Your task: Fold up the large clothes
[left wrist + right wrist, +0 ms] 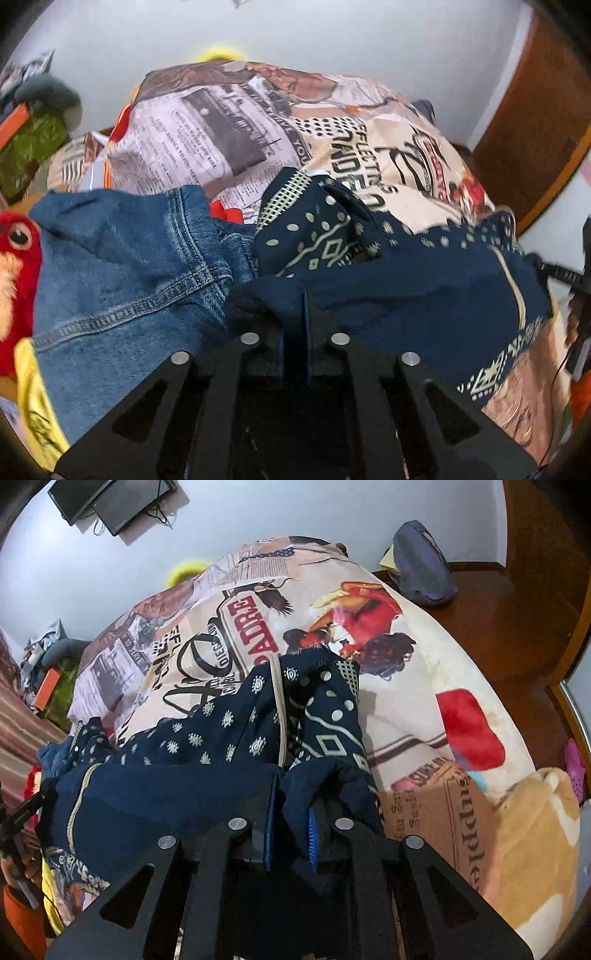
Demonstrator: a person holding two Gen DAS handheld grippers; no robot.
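A navy garment with cream bandana-style print (424, 280) (177, 775) lies bunched across a bed covered by a newspaper-and-poster print cover (221, 140) (406, 709). My left gripper (295, 295) points down at the garment's left end. Its jaws stand close together with a fold of navy cloth pinched between them. My right gripper (291, 786) holds the garment's right end. Navy cloth fills the narrow gap between its blue pads (312, 834) and spills over the fingers. The cloth hides both sets of fingertips.
Blue jeans (122, 266) lie crumpled to the left of the garment, beside a red plush toy (14, 251) and a yellow cloth (33, 406). A tan blanket (535, 842) sits at the right. A grey-blue bag (421, 565) rests on the wooden frame (498, 627).
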